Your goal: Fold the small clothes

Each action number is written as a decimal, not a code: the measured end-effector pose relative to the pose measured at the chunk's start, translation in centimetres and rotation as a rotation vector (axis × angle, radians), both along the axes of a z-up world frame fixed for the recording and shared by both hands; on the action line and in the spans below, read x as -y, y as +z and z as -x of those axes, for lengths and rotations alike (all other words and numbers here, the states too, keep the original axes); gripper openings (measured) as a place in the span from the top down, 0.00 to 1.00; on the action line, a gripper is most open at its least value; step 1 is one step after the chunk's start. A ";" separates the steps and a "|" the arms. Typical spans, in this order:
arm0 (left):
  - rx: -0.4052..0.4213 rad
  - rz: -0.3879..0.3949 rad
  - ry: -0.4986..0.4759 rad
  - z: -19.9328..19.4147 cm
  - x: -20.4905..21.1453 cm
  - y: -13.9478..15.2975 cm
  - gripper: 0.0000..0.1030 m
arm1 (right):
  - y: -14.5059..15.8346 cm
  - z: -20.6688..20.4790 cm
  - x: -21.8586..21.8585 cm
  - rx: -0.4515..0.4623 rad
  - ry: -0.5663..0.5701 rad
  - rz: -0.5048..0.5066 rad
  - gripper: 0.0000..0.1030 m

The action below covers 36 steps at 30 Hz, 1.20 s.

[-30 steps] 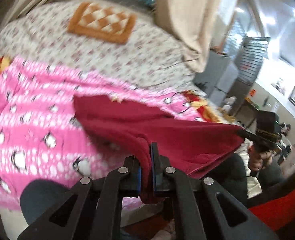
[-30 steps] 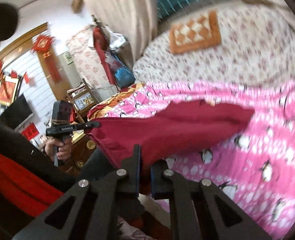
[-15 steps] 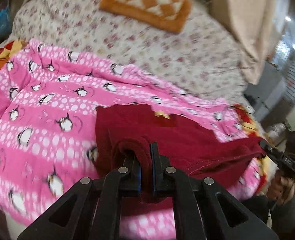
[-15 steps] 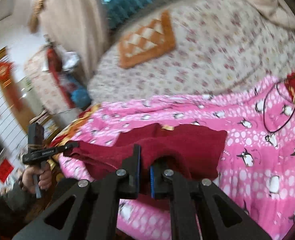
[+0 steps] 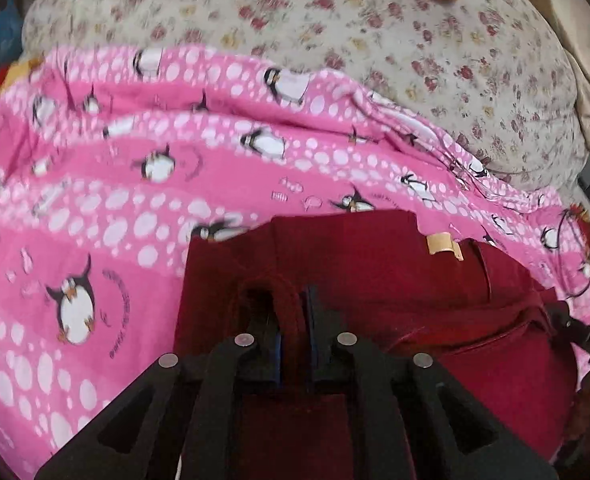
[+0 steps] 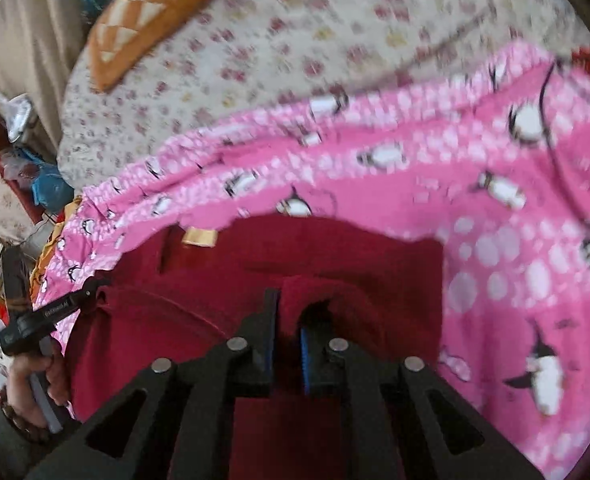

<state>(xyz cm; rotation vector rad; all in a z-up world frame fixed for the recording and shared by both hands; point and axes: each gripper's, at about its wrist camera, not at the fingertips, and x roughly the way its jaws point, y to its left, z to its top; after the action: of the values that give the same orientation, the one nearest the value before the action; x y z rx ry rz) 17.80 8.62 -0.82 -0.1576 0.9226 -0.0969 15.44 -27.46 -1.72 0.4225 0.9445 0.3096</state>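
A dark red garment (image 5: 375, 276) with a tan neck label (image 5: 441, 245) lies doubled over on a pink penguin blanket (image 5: 135, 184). My left gripper (image 5: 293, 320) is shut on a bunched edge of it at its left side. My right gripper (image 6: 287, 320) is shut on the opposite edge of the garment (image 6: 335, 252). Each gripper shows at the edge of the other's view: the right one (image 5: 575, 330), the left one (image 6: 75, 300) with the hand holding it.
The pink blanket (image 6: 495, 220) covers the near part of a bed with a floral sheet (image 5: 335, 28). An orange checkered pillow (image 6: 143, 16) lies at the far end. Cluttered shelves and a blue bag (image 6: 51, 188) stand left of the bed.
Both grippers have carried the held edge forward and down over the bed. The red garment, first stretched in the air, now lies doubled on the pink blanket.
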 end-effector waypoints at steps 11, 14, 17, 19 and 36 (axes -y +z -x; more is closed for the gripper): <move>-0.026 0.085 0.022 -0.3 -0.9 -0.3 1.00 | 0.4 0.5 -1.6 0.006 0.093 -0.136 0.24; -0.016 0.210 0.020 0.0 -2.1 0.6 0.96 | 1.3 1.2 -1.5 0.019 0.069 -0.163 0.24; 0.058 0.285 0.026 0.7 -3.0 2.0 0.72 | 2.2 1.8 -0.7 0.058 0.038 -0.179 0.24; 0.099 0.277 0.035 0.9 -3.1 2.8 0.44 | 2.9 2.3 -0.4 0.095 0.026 -0.168 0.24; 0.028 -0.046 -0.073 -3.3 4.9 1.5 0.69 | 4.2 -4.1 -4.8 0.069 0.005 0.271 0.75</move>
<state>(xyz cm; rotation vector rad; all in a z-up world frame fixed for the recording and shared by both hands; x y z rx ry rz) 21.08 3.68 0.67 -0.0795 0.9019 -0.1444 19.56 -22.66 2.50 0.1603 0.9052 0.1953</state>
